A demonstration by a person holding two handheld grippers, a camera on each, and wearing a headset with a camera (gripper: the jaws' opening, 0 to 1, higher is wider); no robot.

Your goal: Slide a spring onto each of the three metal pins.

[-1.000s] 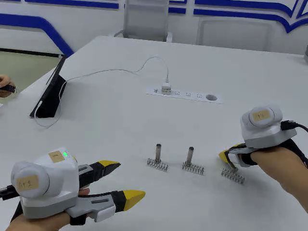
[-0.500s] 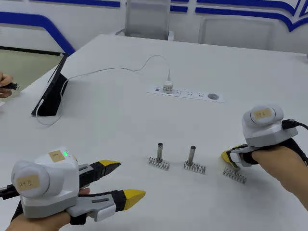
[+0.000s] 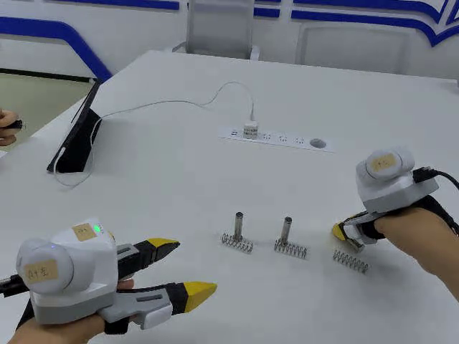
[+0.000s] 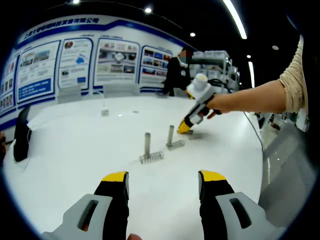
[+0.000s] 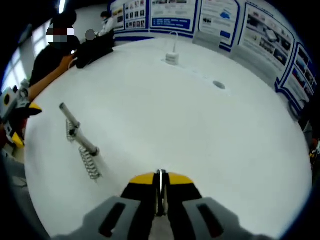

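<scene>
Two metal pins (image 3: 238, 223) (image 3: 286, 230) stand upright mid-table, each with a spring (image 3: 235, 244) (image 3: 290, 249) lying at its foot. A third spring (image 3: 350, 261) lies alone to their right. Just above and left of it hovers my right gripper (image 3: 343, 233), shut on a thin metal pin (image 5: 160, 192) that stands between its yellow tips (image 5: 160, 180). My left gripper (image 3: 183, 269) rests open near the front left, nothing between its fingers (image 4: 164, 180). From it I see both pins (image 4: 147, 145) (image 4: 170, 135) ahead and the right gripper (image 4: 185, 127) beyond them.
A white power strip (image 3: 276, 139) with a plugged cable lies behind the pins. A black tablet (image 3: 72, 143) leans at the left edge, with a person's hand (image 3: 7, 125) beyond it. A chair (image 3: 219, 29) stands at the table's far side.
My right gripper has risen a little and drawn back from the third spring, still holding the pin. The left gripper has stayed put.
</scene>
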